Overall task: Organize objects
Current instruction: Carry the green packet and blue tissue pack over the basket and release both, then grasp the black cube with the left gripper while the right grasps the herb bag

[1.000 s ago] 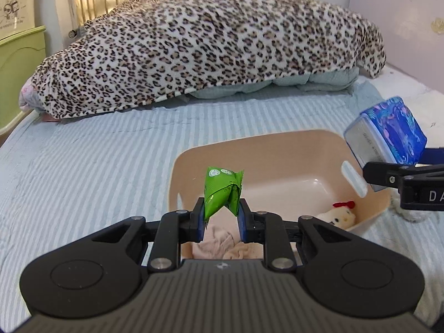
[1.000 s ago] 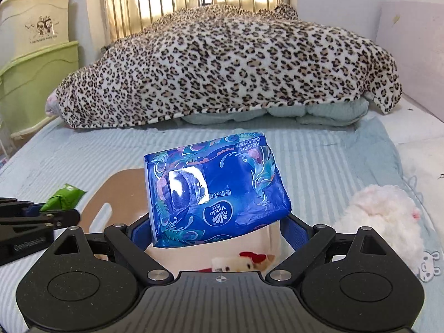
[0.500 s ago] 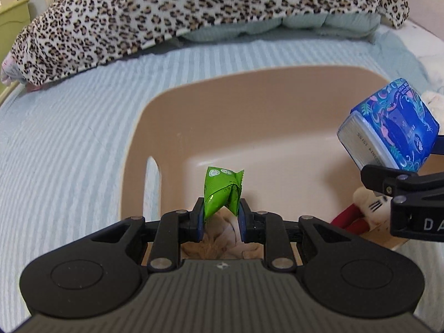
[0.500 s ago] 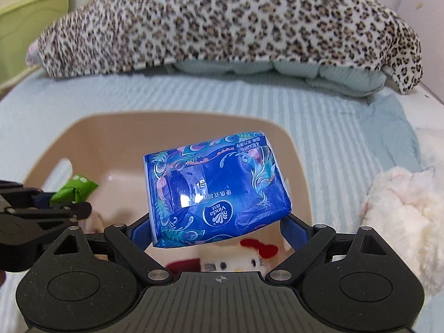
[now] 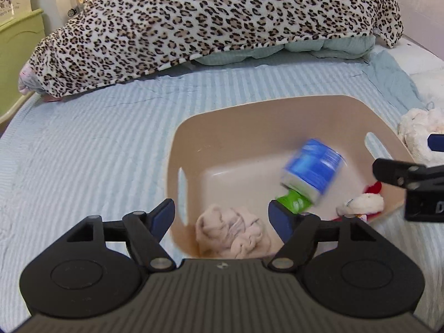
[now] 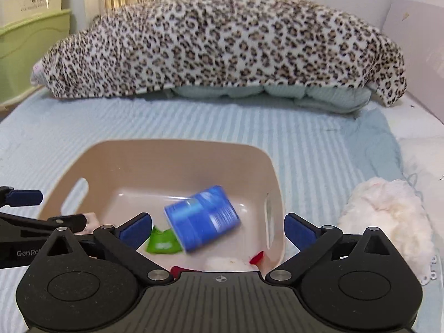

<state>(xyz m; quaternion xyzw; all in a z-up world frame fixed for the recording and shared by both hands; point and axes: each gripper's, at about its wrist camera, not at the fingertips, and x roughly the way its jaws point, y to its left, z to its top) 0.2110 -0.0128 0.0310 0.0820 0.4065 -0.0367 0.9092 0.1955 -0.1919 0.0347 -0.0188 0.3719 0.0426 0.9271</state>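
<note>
A beige plastic basket (image 5: 249,116) (image 6: 177,149) sits on the striped bed. A blue tissue pack (image 5: 312,169) (image 6: 204,219), blurred by motion, is inside it, over a green packet (image 5: 294,201) (image 6: 162,242). A beige cloth (image 5: 233,233) and a white plush toy with a red bow (image 5: 363,202) (image 6: 227,263) also lie in the basket. My left gripper (image 5: 223,216) is open and empty above the basket's near edge. My right gripper (image 6: 217,227) is open and empty above the basket.
A leopard-print blanket (image 5: 211,19) (image 6: 222,41) is heaped across the back of the bed. A fluffy white plush (image 6: 388,222) (image 5: 421,127) lies right of the basket. Green plastic drawers (image 6: 30,52) stand at the far left.
Both grippers opened. The green packet and the blue tissue pack dropped into the basket. Both views have tilted back up from the basket.
</note>
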